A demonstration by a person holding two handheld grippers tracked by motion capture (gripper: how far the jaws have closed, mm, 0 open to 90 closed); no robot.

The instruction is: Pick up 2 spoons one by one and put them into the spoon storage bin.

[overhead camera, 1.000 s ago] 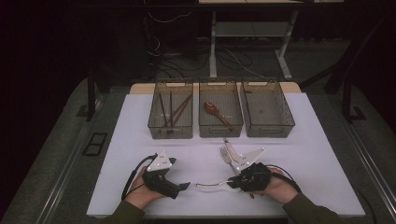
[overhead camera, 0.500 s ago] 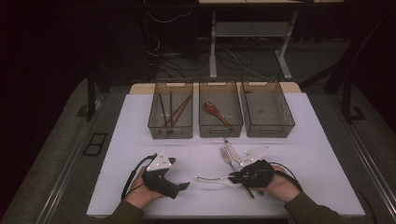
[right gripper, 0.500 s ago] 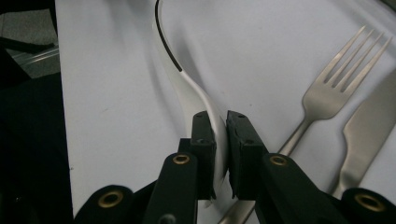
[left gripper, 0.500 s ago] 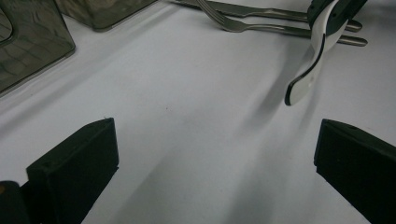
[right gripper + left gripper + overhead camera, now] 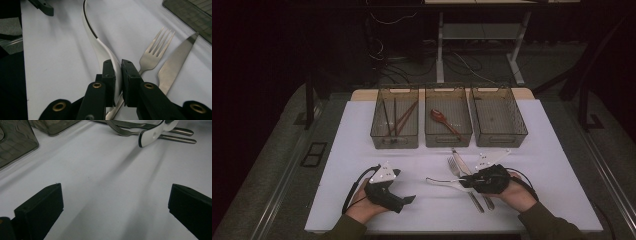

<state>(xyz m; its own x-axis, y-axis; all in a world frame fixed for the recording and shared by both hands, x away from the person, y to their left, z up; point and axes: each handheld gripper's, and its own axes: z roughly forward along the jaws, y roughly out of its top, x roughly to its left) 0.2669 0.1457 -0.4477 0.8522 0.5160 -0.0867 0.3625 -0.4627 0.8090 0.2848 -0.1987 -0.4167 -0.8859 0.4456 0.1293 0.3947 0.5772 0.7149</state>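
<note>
High view, spoon [image 5: 443,182]: white with a dark edge, lying just left of the fork [image 5: 460,176], its handle end in the right gripper [image 5: 468,183].
High view, knife [image 5: 472,176]: lies just right of the fork; both point toward the middle bin [image 5: 448,137].
High view, bins: sticks lie in the left bin [image 5: 394,138], a brown spoon [image 5: 443,120] in the middle one, and the right bin [image 5: 498,127] stands beside it.
High view, left gripper [image 5: 408,199]: rests on the table [image 5: 362,130] well left of the fork, held by a hand.
Left gripper view, jaws: spread wide over bare table, nothing between them; the white spoon's bowl [image 5: 152,135] lies across the fork [image 5: 125,131] far ahead.
Right gripper view, jaws: pressed together on the spoon's [image 5: 100,42] handle, just left of the fork [image 5: 153,53] and knife [image 5: 175,62]; this pinch is too small to read from above.
Change: the right gripper now sits farther right than a second ago, with its hand over the fork's handle; the left gripper has not moved.
</note>
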